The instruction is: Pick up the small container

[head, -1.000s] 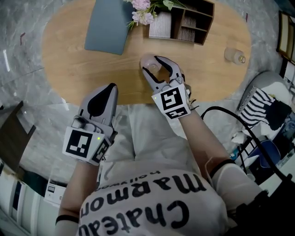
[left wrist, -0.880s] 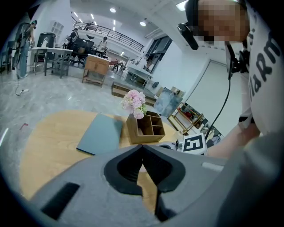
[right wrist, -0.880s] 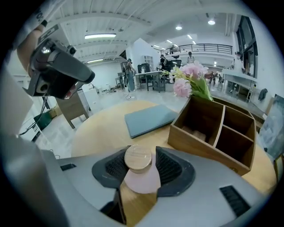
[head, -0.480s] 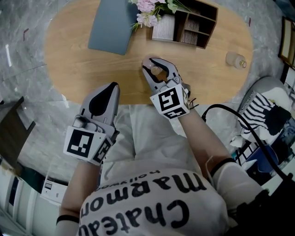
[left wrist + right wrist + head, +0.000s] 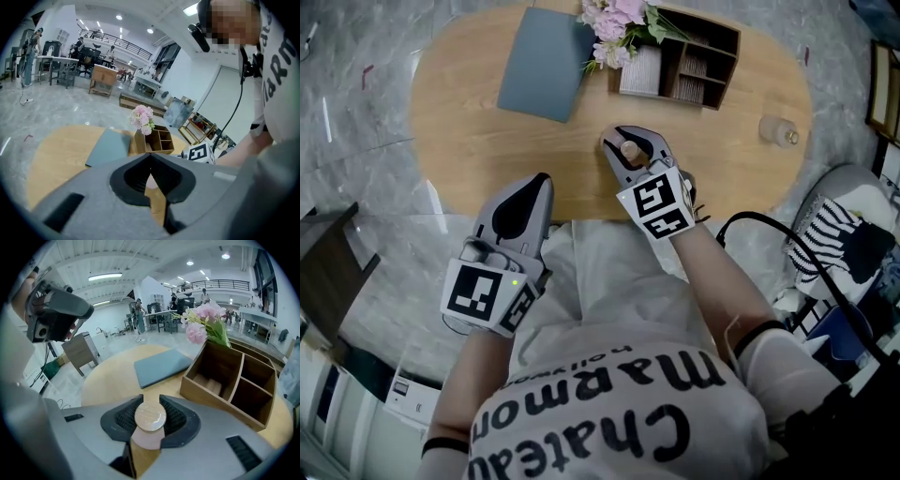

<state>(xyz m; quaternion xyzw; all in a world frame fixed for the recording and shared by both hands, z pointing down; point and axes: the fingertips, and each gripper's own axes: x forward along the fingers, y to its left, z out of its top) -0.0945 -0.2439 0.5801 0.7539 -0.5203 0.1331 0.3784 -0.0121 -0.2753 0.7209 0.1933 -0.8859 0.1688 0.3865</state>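
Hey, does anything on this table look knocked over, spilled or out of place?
Nothing stands out. The small container stands upright, lid on, between the right gripper's jaws, which have just been closing on it. The wooden organizer and blue-grey folder look tidy; nothing is spilled.

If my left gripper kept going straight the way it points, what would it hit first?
Probably the wooden table top: the left gripper tilts down over its near edge, bare wood ahead, though depth is unclear.
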